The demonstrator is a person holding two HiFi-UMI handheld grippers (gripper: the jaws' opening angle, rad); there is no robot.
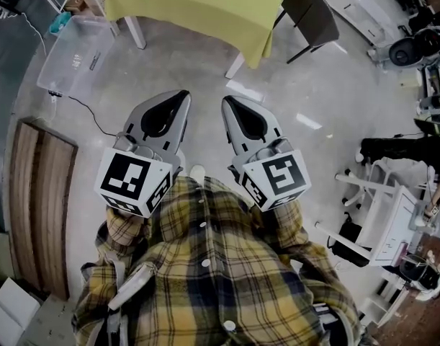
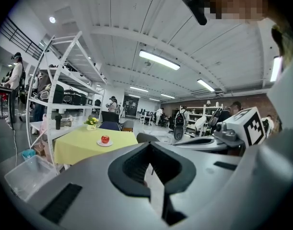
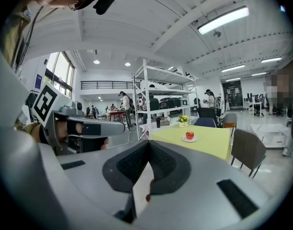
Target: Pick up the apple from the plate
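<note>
- Left hand-held gripper (image 1: pixel 178 99) and right hand-held gripper (image 1: pixel 228 104) are both sitting closed, gripping nothing.
- apple (image 3: pixel 189 135) is sitting on its plate (image 3: pixel 194 139) on the yellow counter (image 3: pixel 211 139), well apart from both.

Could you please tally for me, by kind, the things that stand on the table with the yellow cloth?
Apple: 1
Plate: 1
Pot of yellow flowers: 1
Total: 3
</note>
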